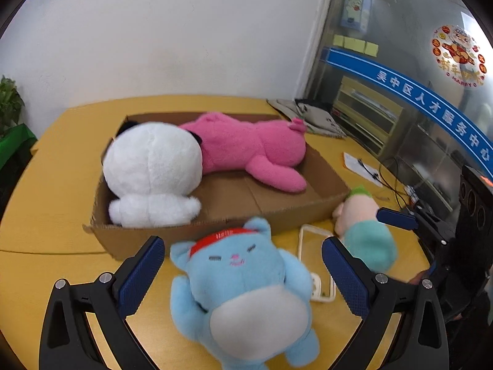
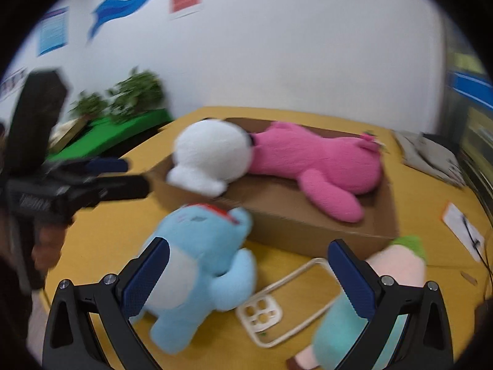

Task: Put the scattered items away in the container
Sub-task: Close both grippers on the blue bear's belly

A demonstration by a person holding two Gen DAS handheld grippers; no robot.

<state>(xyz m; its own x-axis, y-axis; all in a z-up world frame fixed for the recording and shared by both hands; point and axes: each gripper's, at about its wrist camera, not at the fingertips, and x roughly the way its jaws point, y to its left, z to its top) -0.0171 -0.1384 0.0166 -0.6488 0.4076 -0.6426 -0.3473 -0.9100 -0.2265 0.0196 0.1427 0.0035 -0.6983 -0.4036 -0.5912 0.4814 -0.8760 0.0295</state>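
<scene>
A shallow cardboard box [image 1: 277, 215] [image 2: 308, 228] on the yellow table holds a white plush [image 1: 151, 169] [image 2: 209, 157] and a pink plush [image 1: 246, 148] [image 2: 314, 160]. A blue cat plush [image 1: 243, 289] [image 2: 197, 268] lies on its back in front of the box, between the open fingers of my left gripper [image 1: 243, 274], untouched. A peach and teal plush [image 1: 363, 231] [image 2: 369, 296] lies to its right. My right gripper [image 2: 249, 277] is open over a clear phone case [image 2: 283, 296] [image 1: 317, 265], its right finger beside the peach plush.
Grey folded cloth [image 1: 308, 114] [image 2: 428, 154] lies at the table's back right. A paper with a cable [image 1: 363, 166] [image 2: 462, 225] lies on the right. A glass partition [image 1: 416, 92] stands to the right. Plants [image 2: 123, 98] stand left of the table.
</scene>
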